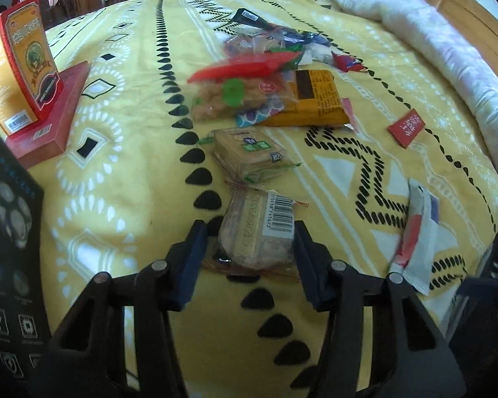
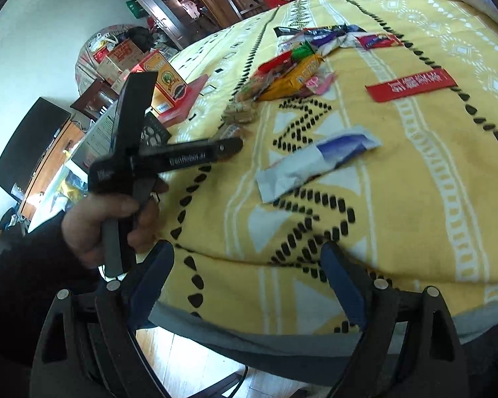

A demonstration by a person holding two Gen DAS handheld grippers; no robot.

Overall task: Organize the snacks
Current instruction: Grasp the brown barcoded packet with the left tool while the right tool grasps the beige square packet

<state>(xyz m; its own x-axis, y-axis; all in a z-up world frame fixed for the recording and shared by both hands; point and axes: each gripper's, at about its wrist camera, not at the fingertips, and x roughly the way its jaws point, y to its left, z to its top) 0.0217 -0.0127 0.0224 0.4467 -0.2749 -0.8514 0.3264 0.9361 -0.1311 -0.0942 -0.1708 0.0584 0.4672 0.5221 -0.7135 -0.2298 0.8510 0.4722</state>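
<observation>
Snacks lie scattered on a yellow patterned bedspread [image 1: 116,182], and the barcode pack [image 1: 255,232], a clear-wrapped biscuit bundle, is the one nearest the left gripper [image 1: 247,229]. It lies flat between that gripper's two fingers. The jaws stand at middling width: the right finger [image 1: 302,242] is at the pack's barcode edge, while a strip of bedspread shows between the left finger [image 1: 196,242] and the wrapper, so the pack is bracketed, not clamped.

Just beyond the barcode pack lies a green-label cracker pack [image 1: 249,156]. Further beyond that sit a peanut bag [image 1: 235,89] with a red top and, touching it, an orange pack [image 1: 315,99]. A loose heap of small sweets [image 1: 282,39] lies beyond those again. To the right of the barcode pack, well apart, is a white sachet [image 1: 415,232] with red and blue marks. A red sachet [image 1: 406,127] lies further off on that side. Far to the left of the barcode pack stand red boxes [image 1: 26,66], one upright on another, and nearer the camera a black box [image 1: 10,248].

The right gripper [image 2: 247,248] is spread wide with nothing between its fingers, over the bed's near edge. Its view shows a hand [image 2: 96,225] gripping the left tool's handle.
</observation>
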